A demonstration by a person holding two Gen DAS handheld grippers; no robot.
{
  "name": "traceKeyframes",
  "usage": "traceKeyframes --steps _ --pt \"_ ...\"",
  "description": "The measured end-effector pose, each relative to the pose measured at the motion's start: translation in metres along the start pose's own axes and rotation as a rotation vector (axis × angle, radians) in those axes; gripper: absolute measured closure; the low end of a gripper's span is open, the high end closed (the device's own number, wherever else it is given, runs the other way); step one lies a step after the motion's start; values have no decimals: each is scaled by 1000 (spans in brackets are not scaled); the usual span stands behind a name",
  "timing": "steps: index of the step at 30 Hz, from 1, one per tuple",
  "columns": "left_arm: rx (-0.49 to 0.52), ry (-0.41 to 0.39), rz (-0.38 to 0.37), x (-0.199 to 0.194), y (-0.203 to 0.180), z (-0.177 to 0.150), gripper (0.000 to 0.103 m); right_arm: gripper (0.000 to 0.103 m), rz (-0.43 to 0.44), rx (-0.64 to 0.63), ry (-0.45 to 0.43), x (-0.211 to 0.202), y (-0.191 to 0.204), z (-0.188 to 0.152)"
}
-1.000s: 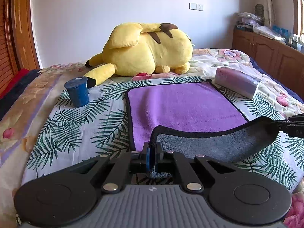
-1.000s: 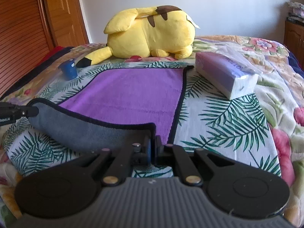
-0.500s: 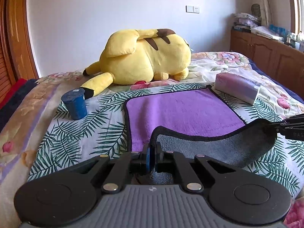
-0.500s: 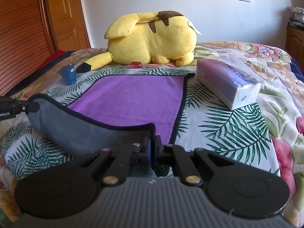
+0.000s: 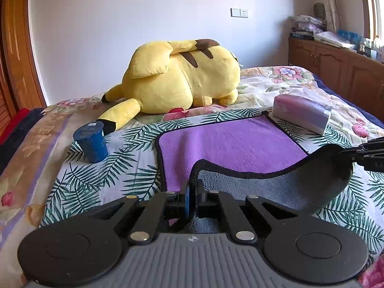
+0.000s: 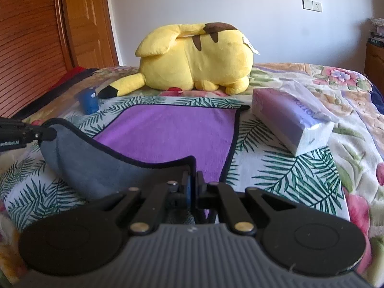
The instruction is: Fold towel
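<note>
White walls and wooden doors back a bed (image 5: 79, 175) covered in a palm-leaf and floral spread. At its far end lies a large yellow plush toy (image 5: 182, 79). A purple towel (image 5: 230, 144) with black trim is spread mid-bed, its near edge lifted so the grey underside shows. A tissue pack (image 5: 302, 112) sits right of it, a blue cup (image 5: 91, 141) left. Each near corner is pinched: the left hand-held gripper (image 5: 192, 192) and right hand-held gripper (image 6: 193, 187) are both clamped on the trim.
</note>
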State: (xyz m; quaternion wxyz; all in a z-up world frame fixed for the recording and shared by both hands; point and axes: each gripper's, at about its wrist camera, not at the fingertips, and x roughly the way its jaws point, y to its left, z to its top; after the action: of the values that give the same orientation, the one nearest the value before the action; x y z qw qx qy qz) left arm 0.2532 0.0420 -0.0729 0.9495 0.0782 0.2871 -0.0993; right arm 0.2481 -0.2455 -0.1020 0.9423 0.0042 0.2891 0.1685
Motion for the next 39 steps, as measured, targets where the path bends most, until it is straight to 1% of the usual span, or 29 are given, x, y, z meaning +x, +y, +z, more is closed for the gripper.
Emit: traceKeyframes --steps 10,19,30,39 --pt "8 -6 3 7 3 6 99 99 -6 -21 -16 7 -3 4" --pt "17 -14 1 18 9 14 99 99 -10 -36 -50 13 -6 14" --pt "38 -29 12 39 11 25 99 99 -18 -60 -65 26 -11 22" --pt "20 -35 24 60 19 36 99 99 -20 -58 -83 40 -21 34"
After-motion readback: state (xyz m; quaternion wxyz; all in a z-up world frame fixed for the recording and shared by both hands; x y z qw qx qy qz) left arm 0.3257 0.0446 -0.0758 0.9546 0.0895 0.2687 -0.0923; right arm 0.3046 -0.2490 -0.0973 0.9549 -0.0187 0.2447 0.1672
